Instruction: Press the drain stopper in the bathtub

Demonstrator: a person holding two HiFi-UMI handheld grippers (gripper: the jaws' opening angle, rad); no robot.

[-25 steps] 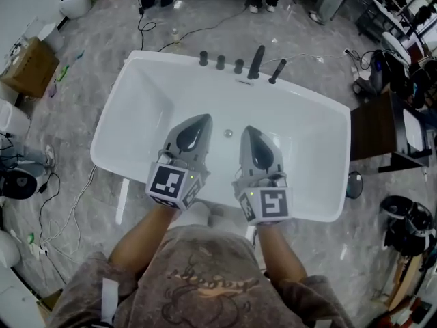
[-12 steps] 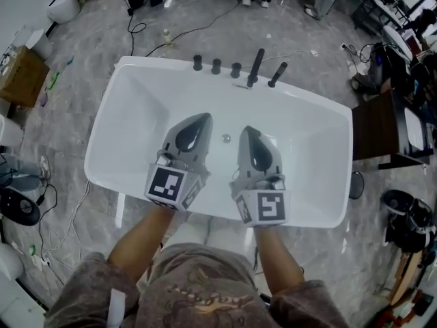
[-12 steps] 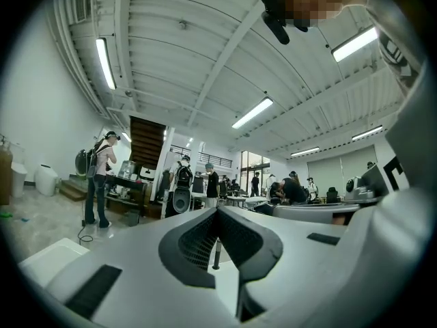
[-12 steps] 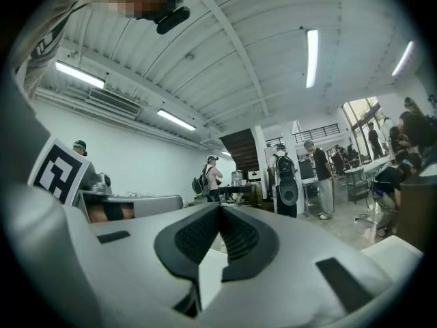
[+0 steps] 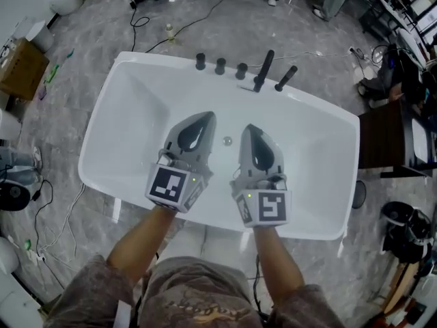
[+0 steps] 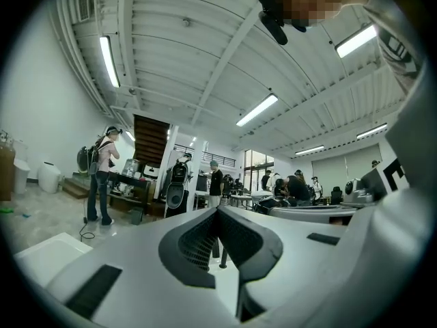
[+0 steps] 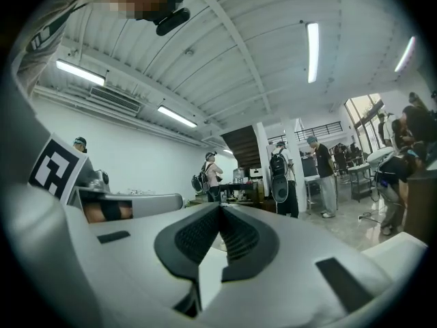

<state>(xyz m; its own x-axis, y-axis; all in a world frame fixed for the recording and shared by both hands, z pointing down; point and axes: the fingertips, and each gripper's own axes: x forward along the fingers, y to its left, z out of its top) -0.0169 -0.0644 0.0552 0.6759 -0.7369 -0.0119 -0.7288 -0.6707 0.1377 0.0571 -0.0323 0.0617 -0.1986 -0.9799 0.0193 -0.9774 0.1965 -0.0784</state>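
Note:
A white bathtub (image 5: 130,108) fills the middle of the head view. Its small round drain stopper (image 5: 227,141) sits on the tub floor, between my two grippers and a little ahead of them. My left gripper (image 5: 206,117) is held over the tub, left of the stopper, its jaws together and holding nothing. My right gripper (image 5: 253,129) hangs just right of the stopper, shut and empty too. In both gripper views the jaws point level across the room, with the left gripper's tips (image 6: 218,210) and the right gripper's tips (image 7: 220,206) touching; the stopper does not show there.
Black tap handles (image 5: 220,65), a spout (image 5: 263,67) and a hand shower (image 5: 285,78) line the tub's far rim. Cables (image 5: 48,210) trail on the marble floor at left. A dark cabinet (image 5: 379,139) stands at right. People stand across the room (image 6: 100,174).
The tub has slid a little lower and larger in the head view as the person leans closer. Both grippers keep their pose over the tub, still shut.

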